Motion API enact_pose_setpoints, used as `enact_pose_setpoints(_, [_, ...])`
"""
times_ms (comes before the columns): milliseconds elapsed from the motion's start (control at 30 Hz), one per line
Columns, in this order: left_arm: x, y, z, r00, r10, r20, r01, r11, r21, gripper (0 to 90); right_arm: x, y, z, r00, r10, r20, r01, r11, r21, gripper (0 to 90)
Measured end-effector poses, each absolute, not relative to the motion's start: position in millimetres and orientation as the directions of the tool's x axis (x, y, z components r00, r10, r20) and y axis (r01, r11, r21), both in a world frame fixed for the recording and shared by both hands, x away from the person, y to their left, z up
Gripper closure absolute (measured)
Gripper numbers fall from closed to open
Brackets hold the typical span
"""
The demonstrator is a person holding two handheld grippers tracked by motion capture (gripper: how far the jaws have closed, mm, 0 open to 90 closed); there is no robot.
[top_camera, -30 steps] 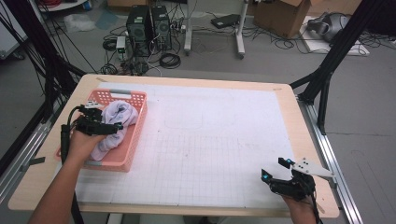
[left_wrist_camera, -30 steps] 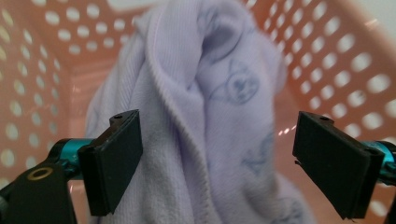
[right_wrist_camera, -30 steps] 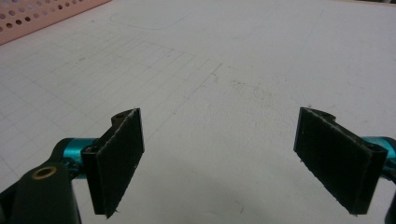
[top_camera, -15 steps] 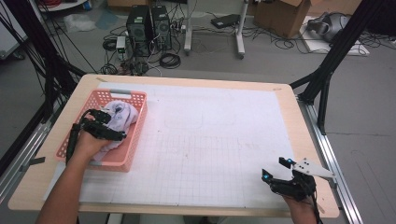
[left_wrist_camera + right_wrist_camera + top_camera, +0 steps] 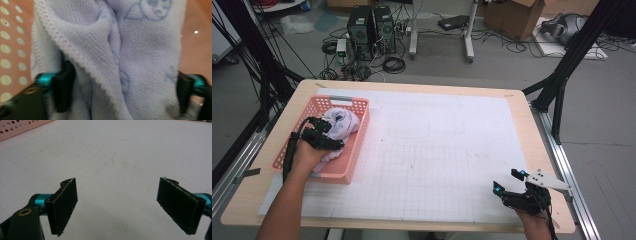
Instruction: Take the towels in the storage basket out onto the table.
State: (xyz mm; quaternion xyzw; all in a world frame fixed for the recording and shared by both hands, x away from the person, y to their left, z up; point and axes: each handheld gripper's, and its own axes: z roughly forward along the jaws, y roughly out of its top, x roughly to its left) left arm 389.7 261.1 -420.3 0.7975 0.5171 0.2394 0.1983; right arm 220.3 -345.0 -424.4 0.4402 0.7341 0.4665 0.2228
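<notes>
In the left gripper view the pale lilac cloth [image 5: 120, 50] runs off the top and bottom edges, so its full shape cannot be told. Beside the cloth, the pink basket [image 5: 12, 37] is blurred. Whether the jaws press the cloth is unclear.

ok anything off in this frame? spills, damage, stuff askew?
Nothing stands out. The pale cloth lies crumpled in the pink basket, with the left gripper just closing around it, not yet pinching. The right gripper rests open over the gridded mat.
</notes>
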Motion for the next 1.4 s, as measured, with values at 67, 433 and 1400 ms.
enact_pose_setpoints(67, [387.9,260.4,-418.3,0.357,0.920,0.161,0.728,-0.382,0.570,40.7,220.4,-344.8,-424.0,-0.513,0.855,0.080,0.436,0.179,0.882,15.6])
enact_pose_setpoints(433, [381.3,278.4,-404.0,0.299,0.952,-0.059,0.702,-0.177,0.690,53.8,218.2,-347.8,-422.7,-0.502,0.860,0.090,0.440,0.164,0.883,15.7])
enact_pose_setpoints(1400, [345.2,291.7,-344.8,0.486,0.832,-0.267,0.292,0.134,0.947,54.0,218.8,-345.5,-422.9,-0.511,0.855,0.090,0.443,0.172,0.880,15.8])
